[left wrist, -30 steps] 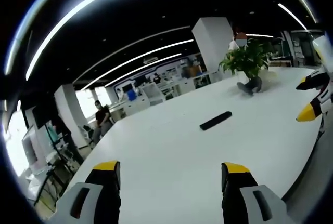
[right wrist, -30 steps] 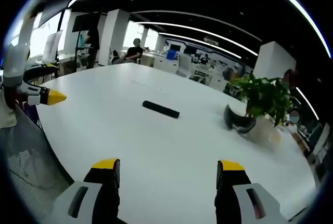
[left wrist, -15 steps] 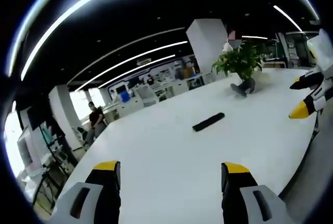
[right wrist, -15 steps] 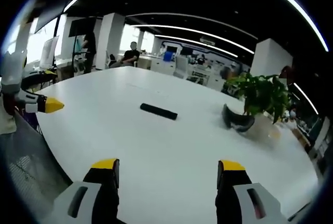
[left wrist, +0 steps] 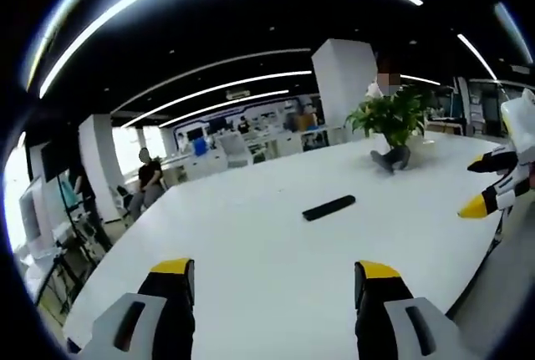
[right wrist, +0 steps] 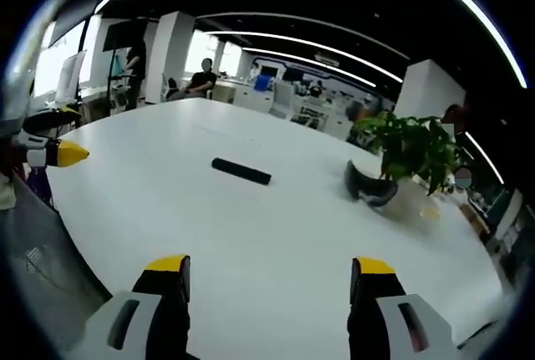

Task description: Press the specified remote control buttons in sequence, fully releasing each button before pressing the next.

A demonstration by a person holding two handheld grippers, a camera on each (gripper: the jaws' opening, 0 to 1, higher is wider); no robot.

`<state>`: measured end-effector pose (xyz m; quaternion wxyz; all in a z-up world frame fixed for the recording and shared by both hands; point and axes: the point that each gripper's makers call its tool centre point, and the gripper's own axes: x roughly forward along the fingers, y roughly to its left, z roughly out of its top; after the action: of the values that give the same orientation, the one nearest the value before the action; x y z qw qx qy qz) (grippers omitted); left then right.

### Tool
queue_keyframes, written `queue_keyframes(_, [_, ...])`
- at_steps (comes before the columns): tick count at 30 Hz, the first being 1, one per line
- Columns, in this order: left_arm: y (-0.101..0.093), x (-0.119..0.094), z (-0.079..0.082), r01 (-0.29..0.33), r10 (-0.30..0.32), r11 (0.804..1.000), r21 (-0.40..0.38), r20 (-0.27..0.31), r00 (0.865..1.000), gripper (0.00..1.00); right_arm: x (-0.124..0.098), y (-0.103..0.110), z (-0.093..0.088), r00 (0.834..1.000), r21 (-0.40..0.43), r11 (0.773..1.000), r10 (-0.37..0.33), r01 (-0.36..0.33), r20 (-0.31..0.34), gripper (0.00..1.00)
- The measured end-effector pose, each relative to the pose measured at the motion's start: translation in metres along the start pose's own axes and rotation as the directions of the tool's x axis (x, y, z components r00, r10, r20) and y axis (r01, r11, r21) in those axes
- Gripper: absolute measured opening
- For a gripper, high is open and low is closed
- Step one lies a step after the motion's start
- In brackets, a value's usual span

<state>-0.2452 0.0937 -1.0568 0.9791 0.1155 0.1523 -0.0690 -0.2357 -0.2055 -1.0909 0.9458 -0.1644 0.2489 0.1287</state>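
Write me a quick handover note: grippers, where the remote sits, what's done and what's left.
Left gripper: jaws open, empty, above the near edge of the white table.
Right gripper: jaws open, empty, also short of the remote.
Remote: flat near the table's middle, untouched, apart from the potted plant and the dark object beside it.
Done: no contact with the remote shows.
Left: reach the remote and press the buttons in sequence, releasing each.

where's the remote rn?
The remote lies flat mid-table, ahead of both open hand-held grippers, with the potted plant beyond it on the white table.
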Motion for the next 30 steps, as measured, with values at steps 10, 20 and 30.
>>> queue_keyframes(10, [-0.005,-0.001,0.008,0.015,-0.017,0.999,0.033,0.035,0.999,0.81,0.002,-0.005,-0.004,0.999,-0.015,0.999,-0.032,0.032,-0.021,0.77])
queue_keyframes(20, [-0.019,0.028,0.032,0.093,-0.096,0.99,0.104,0.023,0.995,0.84,0.004,-0.008,-0.004,0.999,0.008,0.999,-0.037,0.037,-0.021,0.76])
queue_keyframes(30, [-0.033,0.089,0.073,0.209,-0.226,0.951,0.226,0.053,0.973,0.81,0.007,-0.006,-0.011,0.998,0.005,1.0,-0.026,0.027,-0.061,0.75])
